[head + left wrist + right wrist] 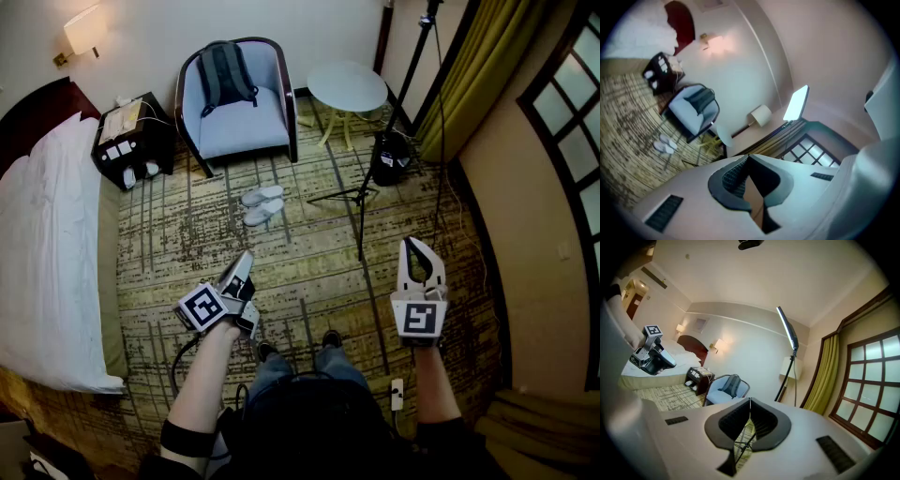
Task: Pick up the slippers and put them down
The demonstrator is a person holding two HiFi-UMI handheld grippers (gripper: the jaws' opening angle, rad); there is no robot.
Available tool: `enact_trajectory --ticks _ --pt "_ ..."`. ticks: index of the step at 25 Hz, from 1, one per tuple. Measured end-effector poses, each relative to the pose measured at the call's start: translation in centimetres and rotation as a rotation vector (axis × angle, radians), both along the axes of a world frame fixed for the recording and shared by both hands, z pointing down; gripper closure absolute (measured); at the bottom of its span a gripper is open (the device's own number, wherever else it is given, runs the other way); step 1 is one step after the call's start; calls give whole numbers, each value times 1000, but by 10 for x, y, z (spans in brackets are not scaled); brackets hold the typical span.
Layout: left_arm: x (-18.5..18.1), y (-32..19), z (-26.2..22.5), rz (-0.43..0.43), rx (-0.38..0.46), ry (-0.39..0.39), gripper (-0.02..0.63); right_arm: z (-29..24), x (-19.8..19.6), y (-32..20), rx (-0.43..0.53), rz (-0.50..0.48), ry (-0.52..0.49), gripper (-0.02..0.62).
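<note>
White flat slippers (262,204) are lying on patterned carpet (187,234) before a blue cushioned armchair (242,133) in the head view, well apart from the left gripper (246,258) and right gripper (411,244). Each gripper view is showing empty jaws clenching together.

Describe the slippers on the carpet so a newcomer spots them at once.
Find the blue armchair holding a backpack. On the carpet before it lie the slippers, a white pair side by side. Unlike the white items under the nightstand, they lie in the open.
</note>
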State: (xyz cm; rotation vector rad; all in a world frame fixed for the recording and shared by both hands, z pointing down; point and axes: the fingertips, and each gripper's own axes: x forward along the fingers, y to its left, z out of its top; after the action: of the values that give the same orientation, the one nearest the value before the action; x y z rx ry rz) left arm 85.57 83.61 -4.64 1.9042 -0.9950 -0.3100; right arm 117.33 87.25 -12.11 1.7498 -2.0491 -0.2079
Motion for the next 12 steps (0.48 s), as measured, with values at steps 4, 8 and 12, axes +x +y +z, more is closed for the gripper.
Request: enact_trajectory --ticks 4,8,12 --pt "-55 -1 -2 -124 105 -270 606 17 -49 -17 -50 -80 -98 580" --pt "-124 7 -10 -240 193 -542 606 36 -125 -43 -123 -212 -190 580" --pt "-201 37 -14 -369 234 -786 606 61 -219 -56 -199 -389 -236 583"
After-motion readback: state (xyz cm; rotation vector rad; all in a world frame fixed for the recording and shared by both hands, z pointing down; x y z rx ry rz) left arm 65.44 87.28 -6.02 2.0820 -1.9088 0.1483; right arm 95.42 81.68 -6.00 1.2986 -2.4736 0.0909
